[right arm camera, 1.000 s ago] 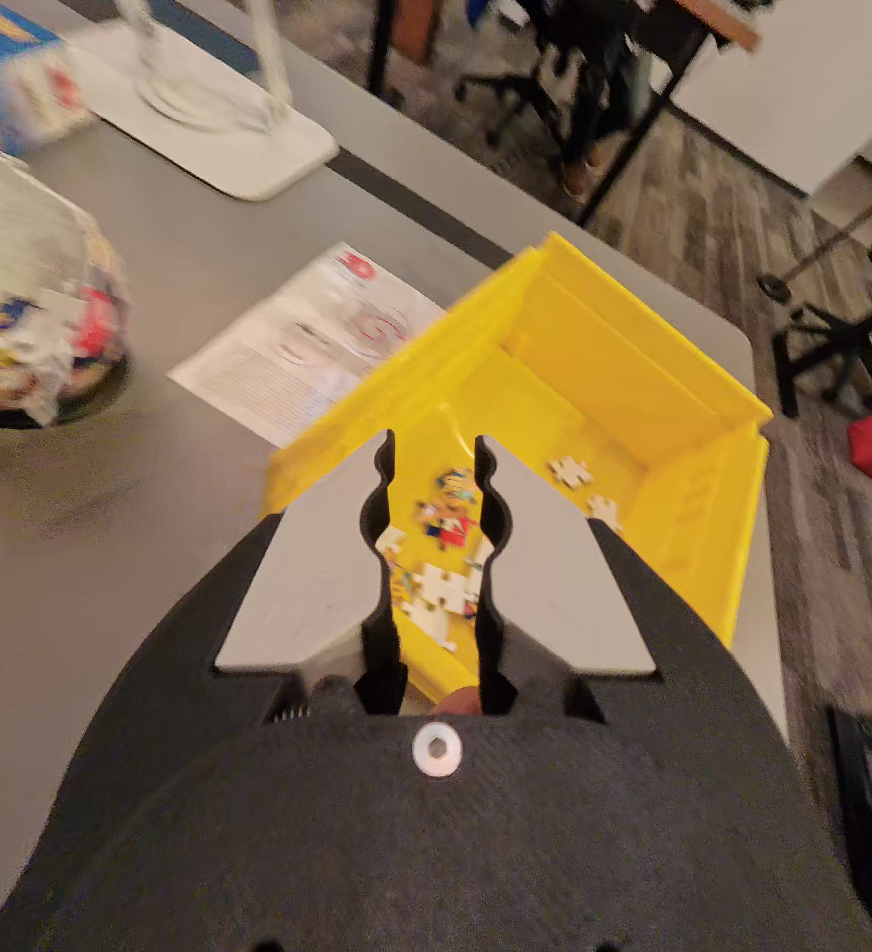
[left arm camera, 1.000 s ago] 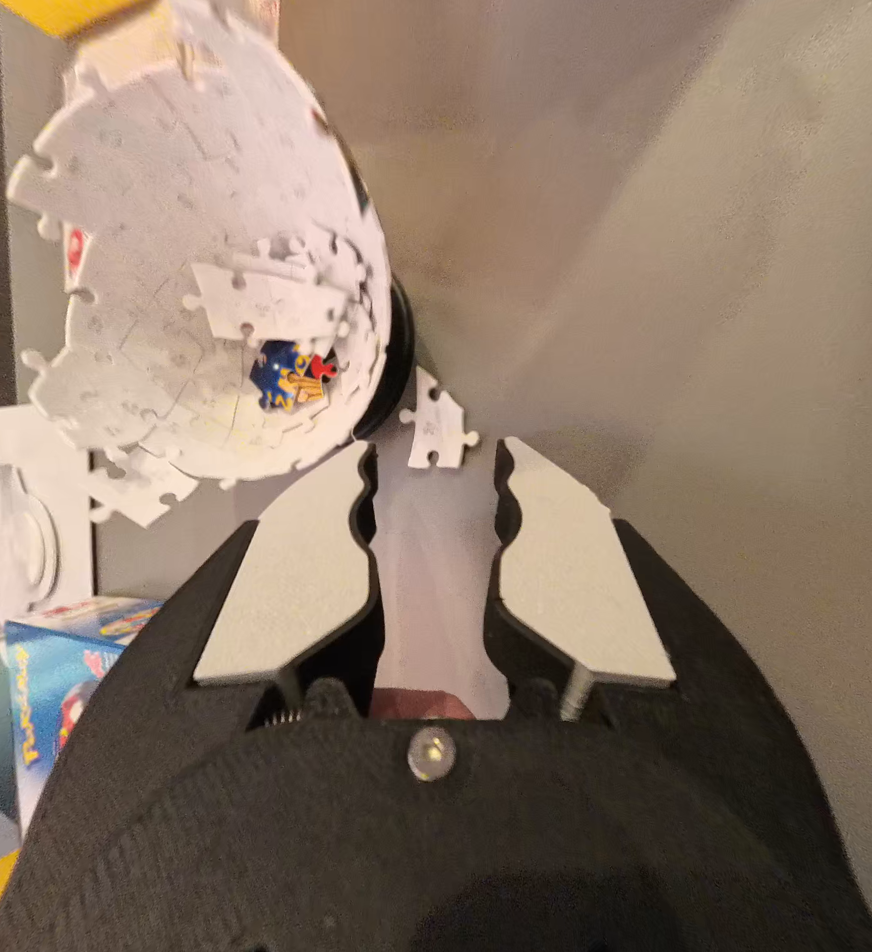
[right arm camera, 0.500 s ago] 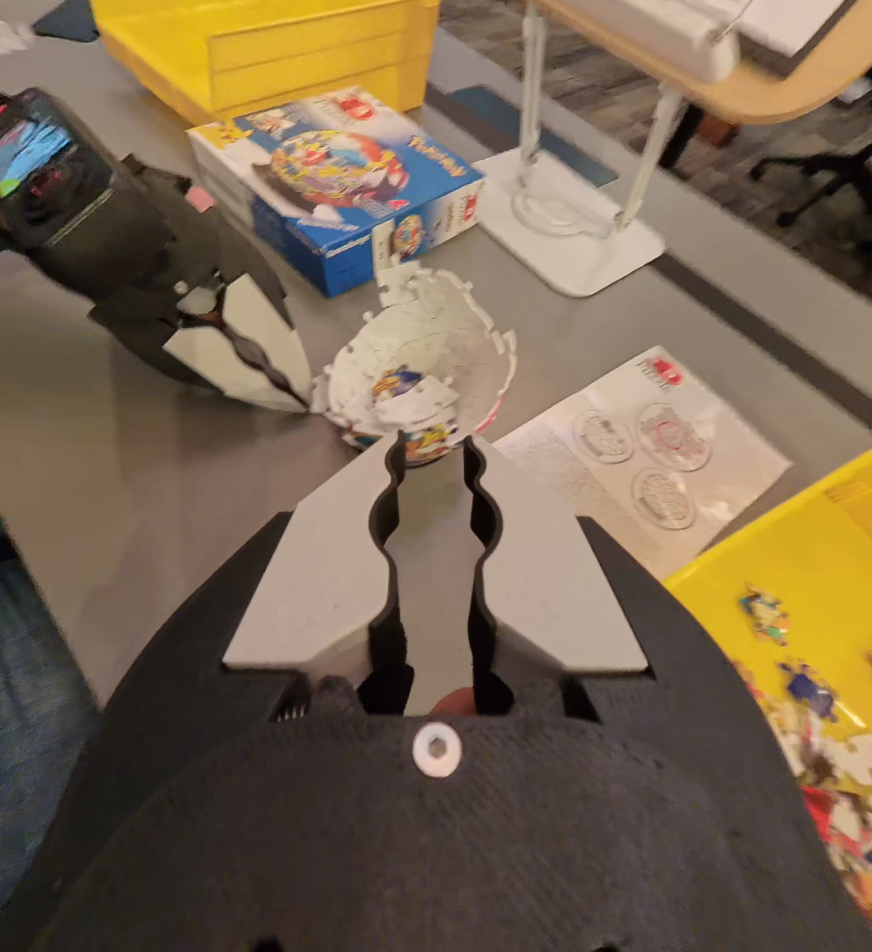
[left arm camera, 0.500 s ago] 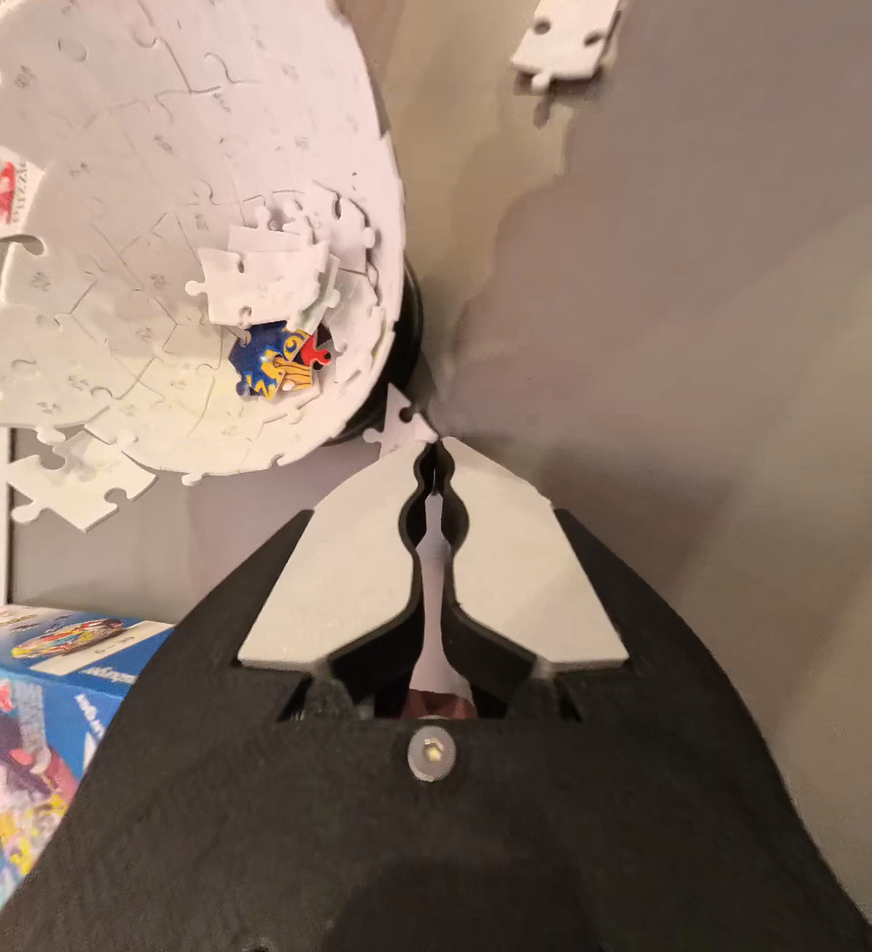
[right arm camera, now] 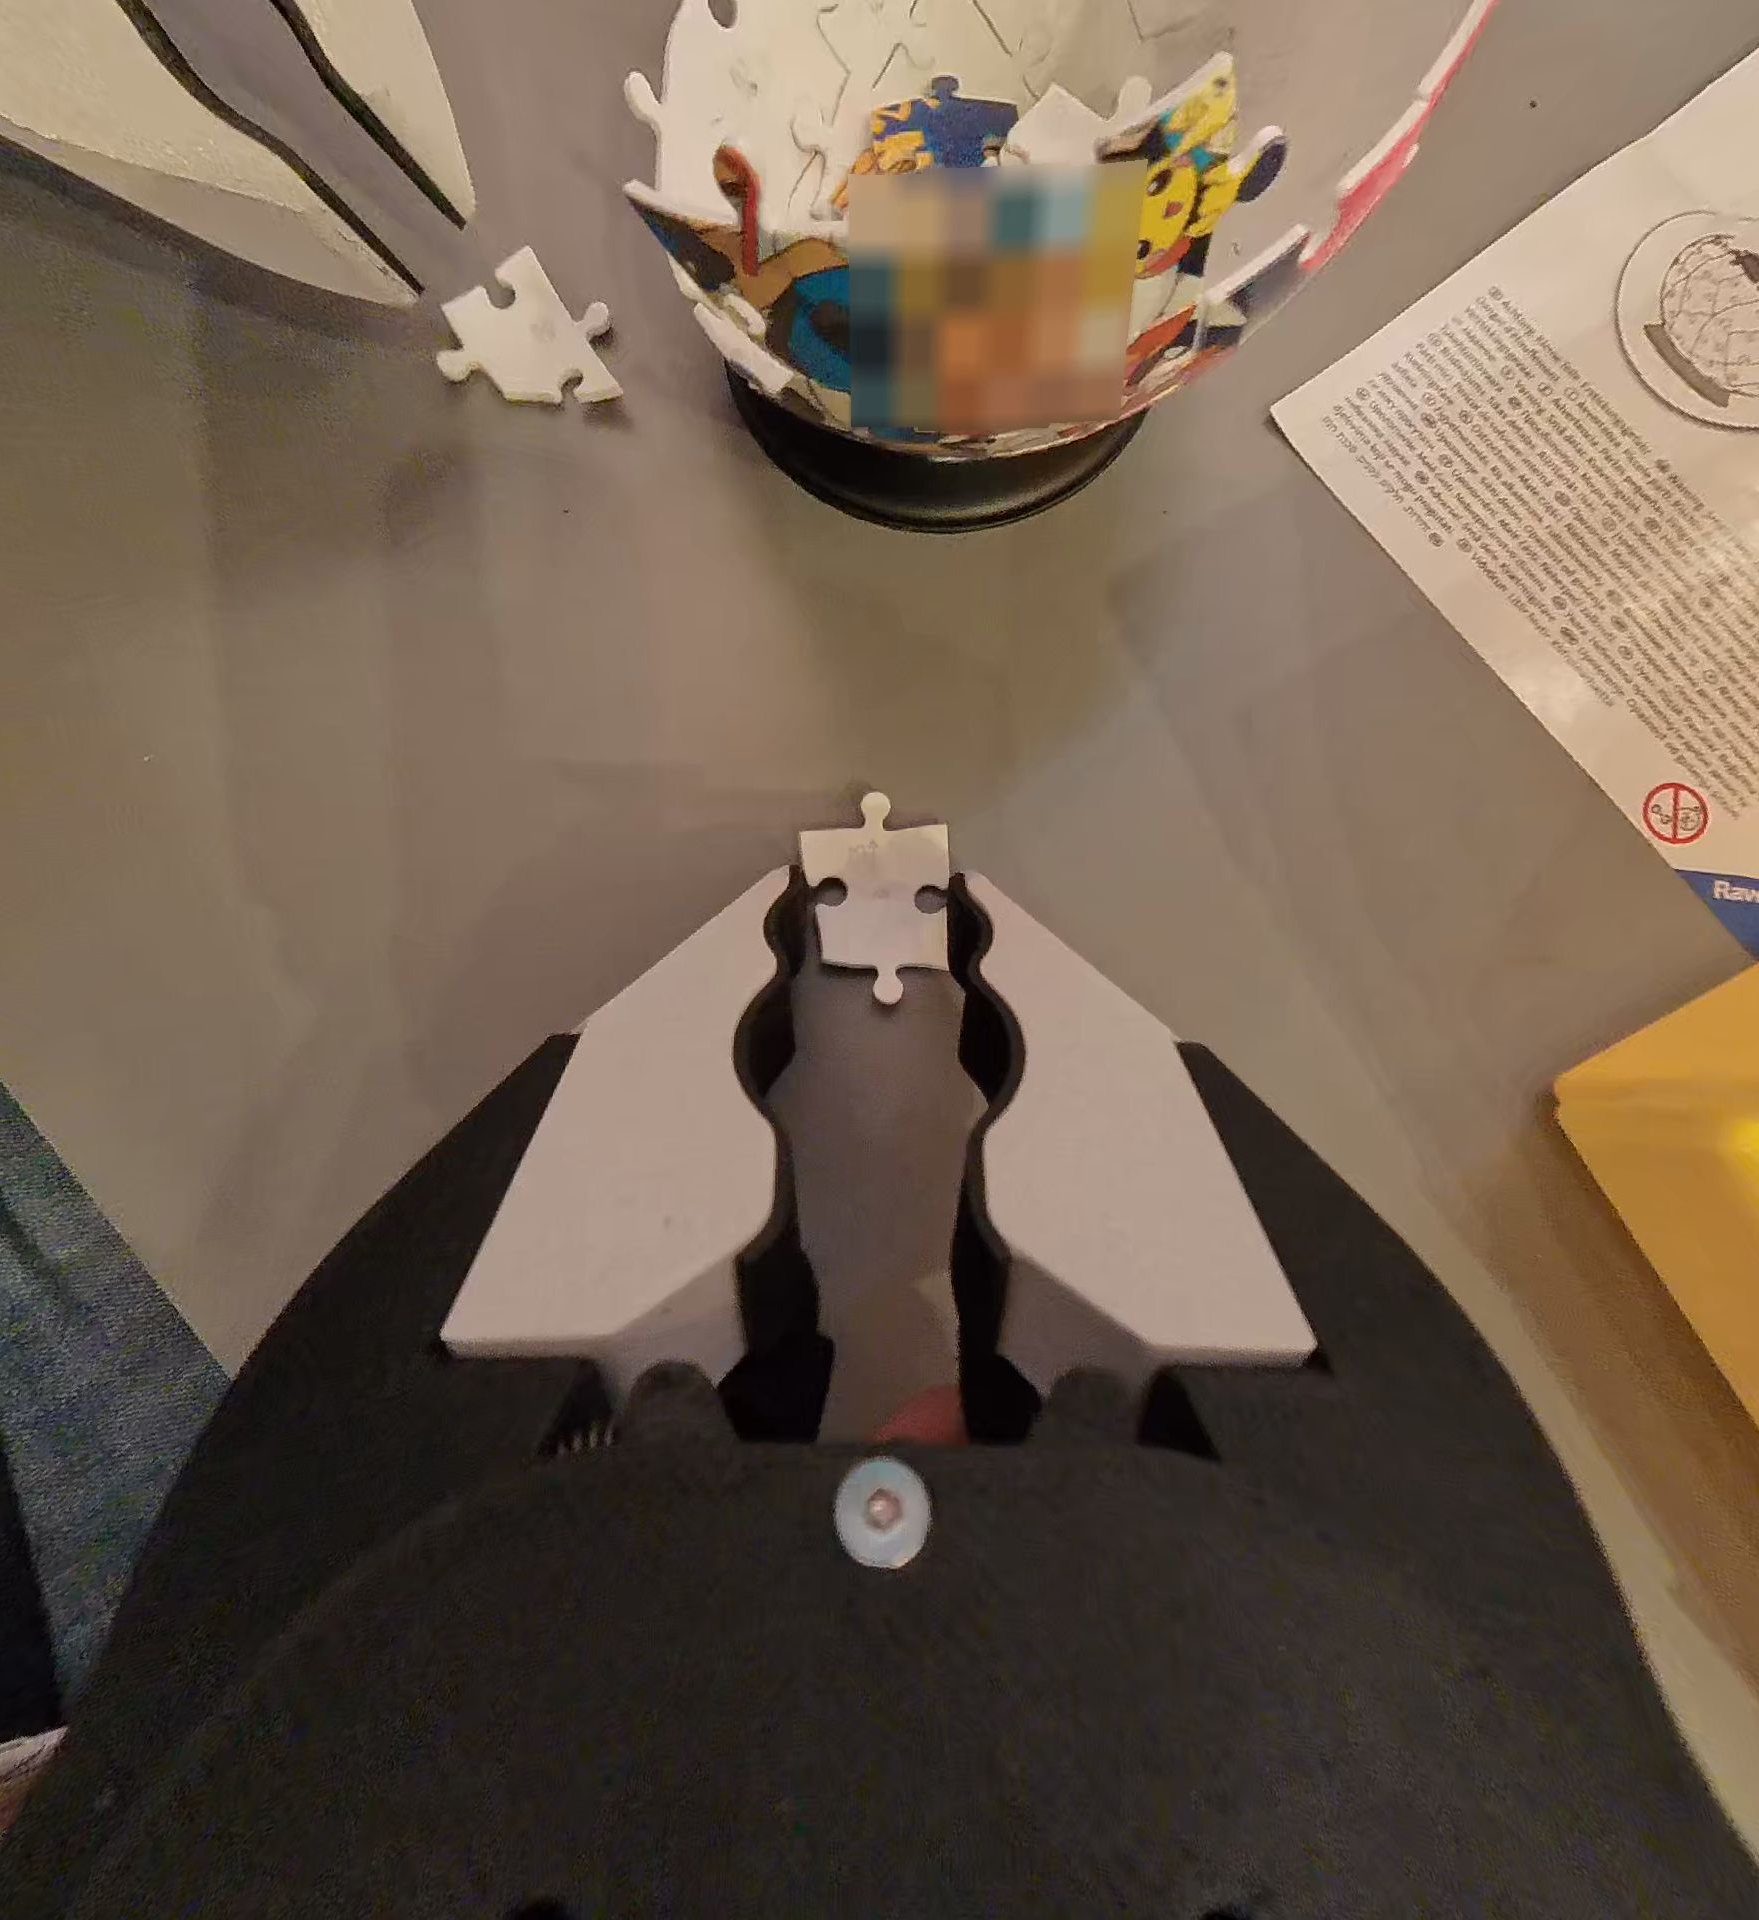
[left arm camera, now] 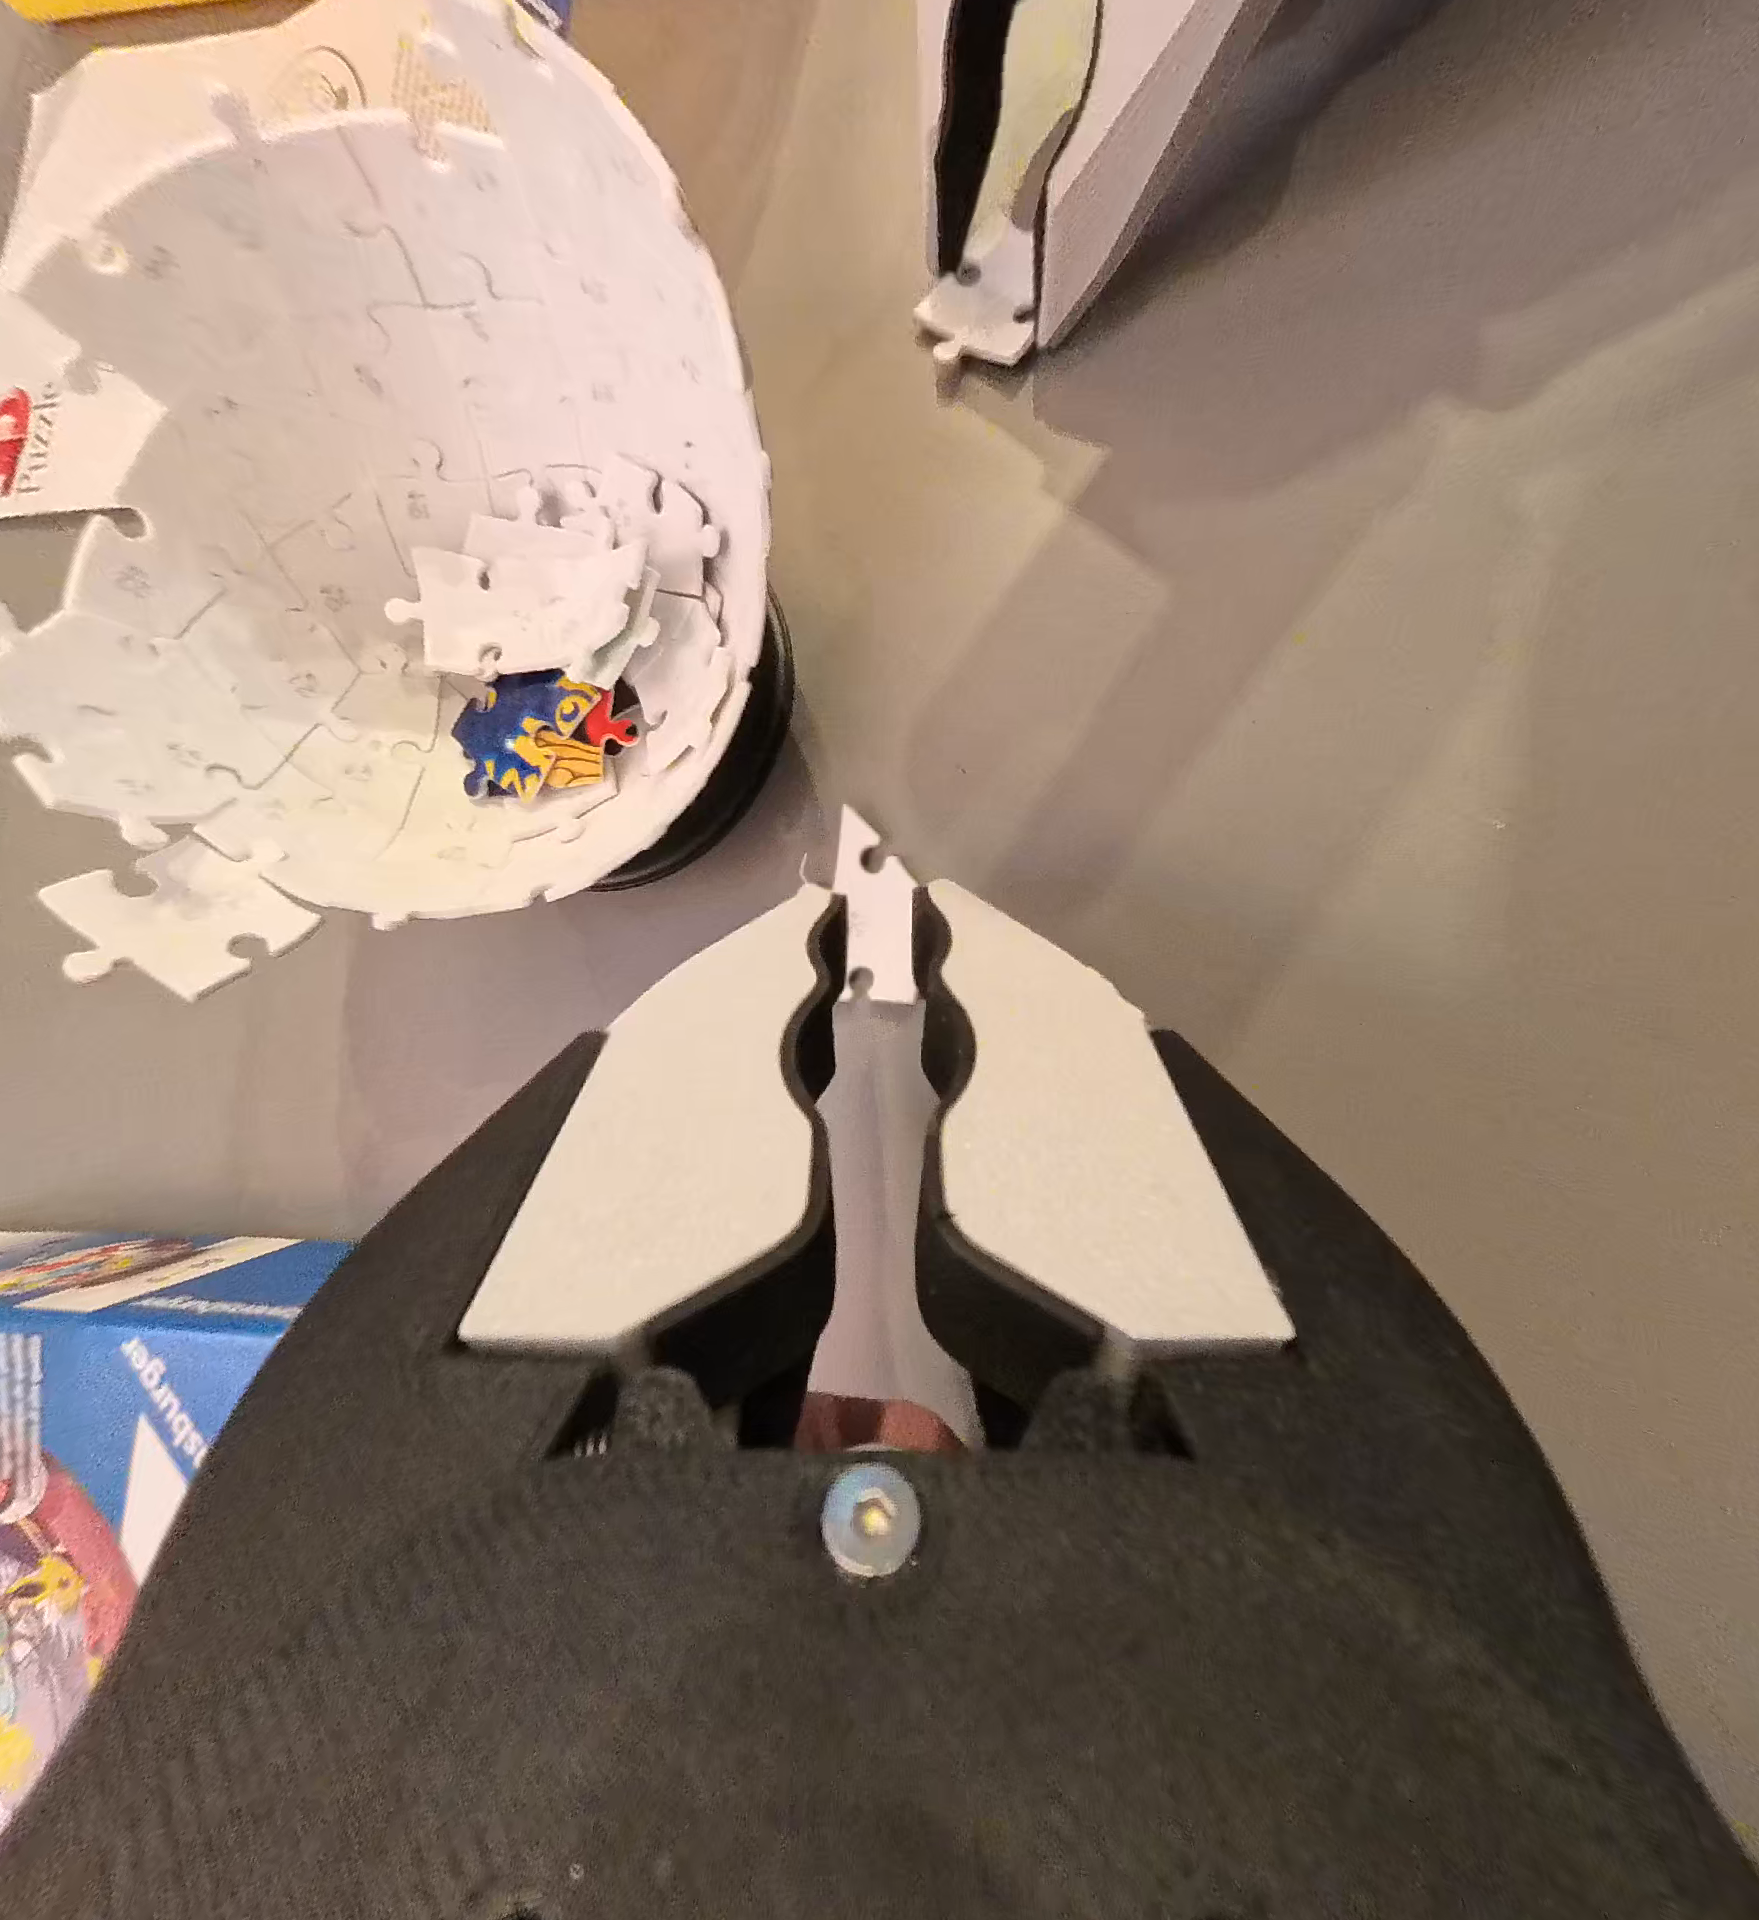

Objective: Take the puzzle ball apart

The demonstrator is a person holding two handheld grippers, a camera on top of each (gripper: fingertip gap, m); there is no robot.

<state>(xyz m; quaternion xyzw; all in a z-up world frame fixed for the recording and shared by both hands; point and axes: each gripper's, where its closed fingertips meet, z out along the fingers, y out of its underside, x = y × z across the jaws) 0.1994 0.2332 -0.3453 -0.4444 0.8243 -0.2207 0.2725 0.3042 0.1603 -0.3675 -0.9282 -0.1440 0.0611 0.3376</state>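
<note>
The puzzle ball (left arm camera: pixel 335 468) is an open half shell, white inside, on a black stand (left arm camera: pixel 750 769); loose pieces (left arm camera: pixel 532 603) lie in it. The right wrist view shows its coloured outside (right arm camera: pixel 729 281). My left gripper (left arm camera: pixel 875 904) has its jaws a narrow gap apart around a white piece (left arm camera: pixel 870 925). In the right wrist view that piece (right arm camera: pixel 527 332) lies on the table at the left gripper (right arm camera: pixel 428 260). My right gripper (right arm camera: pixel 875 883) is open and straddles another white piece (right arm camera: pixel 880 894) lying on the table.
A yellow bin (right arm camera: pixel 1706 1195) stands at the right. An instruction sheet (right arm camera: pixel 1581 468) lies right of the ball. A blue puzzle box (left arm camera: pixel 75 1455) and a joined white piece (left arm camera: pixel 179 925) lie left of the ball. The table (right arm camera: pixel 335 675) is grey. Left tips to right tips: about 15 cm.
The right gripper swung from the yellow bin back to the table and came down over a white piece. The left gripper shut on its piece, then its jaws parted a little.
</note>
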